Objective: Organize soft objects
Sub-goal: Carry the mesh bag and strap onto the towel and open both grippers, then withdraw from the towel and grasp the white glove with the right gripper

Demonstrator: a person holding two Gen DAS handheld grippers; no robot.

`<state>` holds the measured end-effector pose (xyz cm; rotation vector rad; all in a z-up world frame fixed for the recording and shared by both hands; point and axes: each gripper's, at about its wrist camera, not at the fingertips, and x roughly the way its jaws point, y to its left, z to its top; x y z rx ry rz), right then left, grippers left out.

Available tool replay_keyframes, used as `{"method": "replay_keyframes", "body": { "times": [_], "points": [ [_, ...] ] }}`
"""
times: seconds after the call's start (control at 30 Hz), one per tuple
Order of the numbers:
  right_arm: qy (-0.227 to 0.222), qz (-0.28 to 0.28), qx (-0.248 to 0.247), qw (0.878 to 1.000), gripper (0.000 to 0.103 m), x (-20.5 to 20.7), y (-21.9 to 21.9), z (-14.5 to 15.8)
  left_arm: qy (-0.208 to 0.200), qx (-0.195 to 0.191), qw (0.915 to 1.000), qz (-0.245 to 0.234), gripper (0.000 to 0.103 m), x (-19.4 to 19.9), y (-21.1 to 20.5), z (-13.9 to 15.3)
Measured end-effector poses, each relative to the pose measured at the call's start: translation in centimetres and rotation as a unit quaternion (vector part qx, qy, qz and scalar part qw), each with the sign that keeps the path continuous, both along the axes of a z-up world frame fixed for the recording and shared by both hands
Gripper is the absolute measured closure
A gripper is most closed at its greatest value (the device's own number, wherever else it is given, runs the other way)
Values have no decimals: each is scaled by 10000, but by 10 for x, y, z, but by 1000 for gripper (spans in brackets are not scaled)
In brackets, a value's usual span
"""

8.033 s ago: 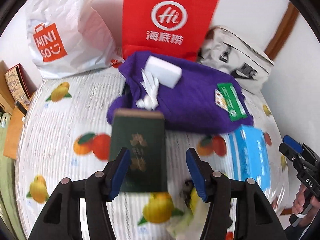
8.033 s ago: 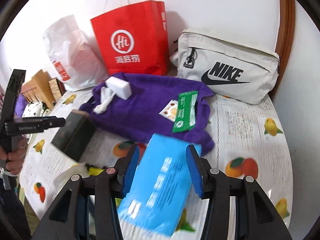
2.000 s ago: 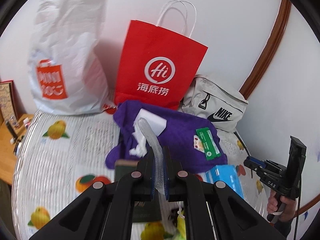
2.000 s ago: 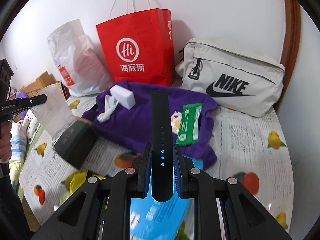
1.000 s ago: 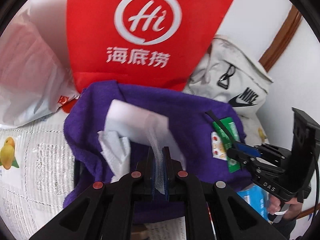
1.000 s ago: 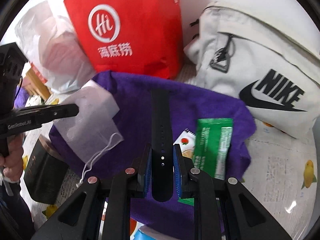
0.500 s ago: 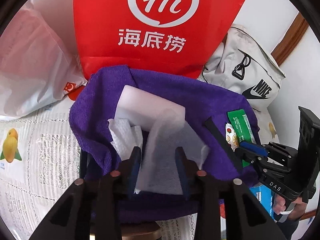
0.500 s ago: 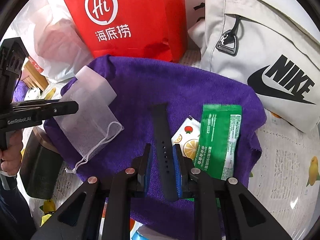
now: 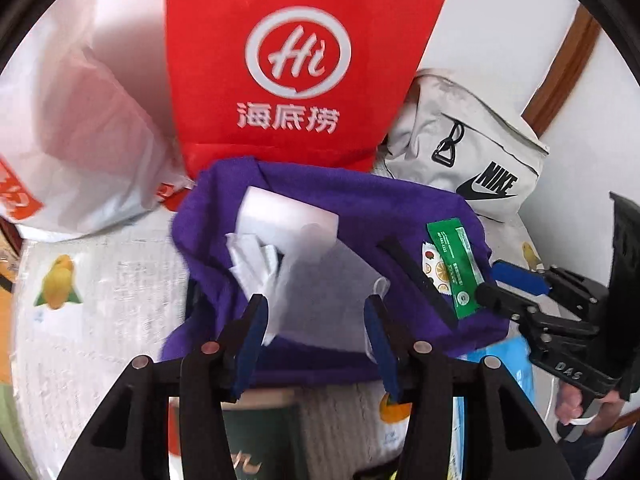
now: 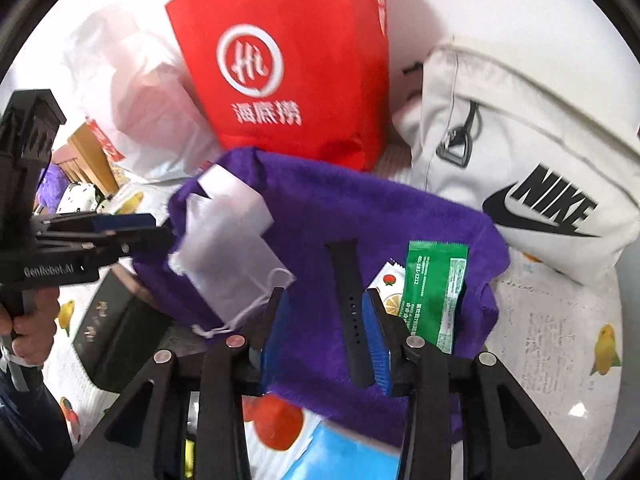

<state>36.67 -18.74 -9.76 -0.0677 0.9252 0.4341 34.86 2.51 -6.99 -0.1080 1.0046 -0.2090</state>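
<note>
A purple towel [image 9: 328, 196] [image 10: 360, 208] lies on the fruit-print tablecloth. On it lie a white sponge block [image 9: 286, 220] [image 10: 236, 196], crumpled white tissue [image 9: 252, 260], a white mesh drawstring pouch [image 9: 324, 292] [image 10: 228, 260], a black watch strap [image 9: 416, 280] [image 10: 350, 308], a green sachet [image 9: 454, 268] [image 10: 434, 292] and a fruit-print sachet [image 10: 390, 290]. My left gripper [image 9: 316, 340] is open just over the pouch. My right gripper [image 10: 326, 336] is open, its right pad beside the strap.
A red paper bag [image 9: 296, 60] [image 10: 288, 68], a white plastic bag [image 9: 76, 120] and a beige Nike bag [image 9: 472, 160] [image 10: 532, 168] stand behind the towel. A dark green box [image 9: 256, 440] [image 10: 116, 340] and a blue pack [image 10: 344, 460] lie in front.
Both grippers have opened wide. The left one has let the mesh pouch down onto the towel; the right one has let go of the watch strap, which lies on the towel.
</note>
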Motion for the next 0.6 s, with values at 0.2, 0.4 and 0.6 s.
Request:
{"method": "replay_keyframes", "body": {
  "times": [0.2,0.4,0.6],
  "points": [
    [-233,100,75,9997,55,-44,5,20,-237,-96,9996,85,55,-45,15,20],
    [-232,248,150,9993,54,-107,10,21,-222,-153,9993,241,55,-95,23,19],
    [-194,302,199,9992,51,-165,10,8,8,-289,9989,369,55,-142,26,2]
  ]
}}
